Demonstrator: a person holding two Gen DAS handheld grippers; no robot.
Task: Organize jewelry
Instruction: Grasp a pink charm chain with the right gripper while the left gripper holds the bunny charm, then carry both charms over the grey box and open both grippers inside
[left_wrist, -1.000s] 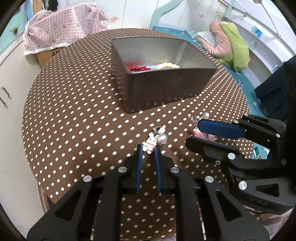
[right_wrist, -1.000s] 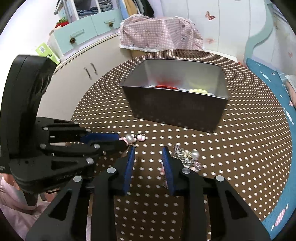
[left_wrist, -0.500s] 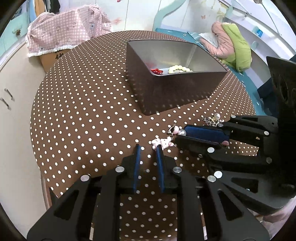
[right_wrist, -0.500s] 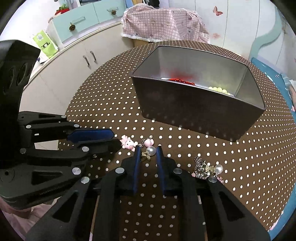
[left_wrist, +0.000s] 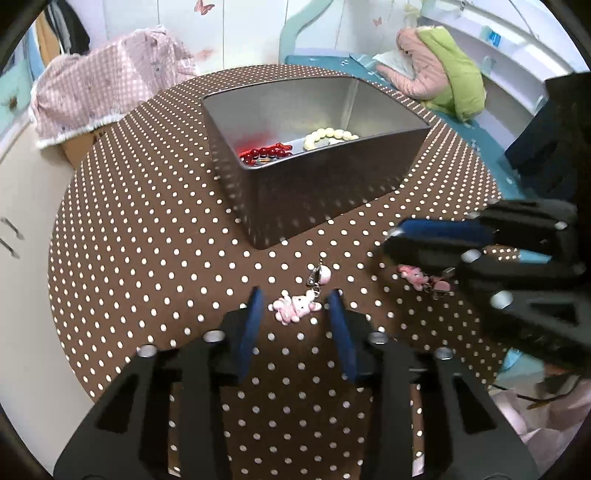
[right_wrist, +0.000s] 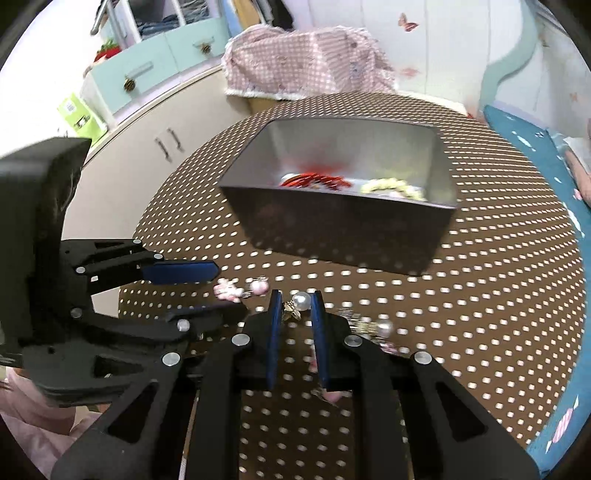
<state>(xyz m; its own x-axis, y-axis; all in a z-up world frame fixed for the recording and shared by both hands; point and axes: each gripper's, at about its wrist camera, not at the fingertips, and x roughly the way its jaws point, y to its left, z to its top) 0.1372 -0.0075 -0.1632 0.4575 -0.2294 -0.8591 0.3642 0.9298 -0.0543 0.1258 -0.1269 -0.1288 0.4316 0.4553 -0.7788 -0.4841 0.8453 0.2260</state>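
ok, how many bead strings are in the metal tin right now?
2. A red bead string lies on the left of the floor of the tin, and a cream bead string lies right of it. The near wall may hide more.

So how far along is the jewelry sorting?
Done: a red bead bracelet and a cream bead bracelet lie in the metal tin. In hand: the right gripper has just been closing around a pearl piece, grip unclear. The left gripper has just been opening, with the pink bunny charm loose between its fingers. Left: those, another pink charm and a second pearl piece.
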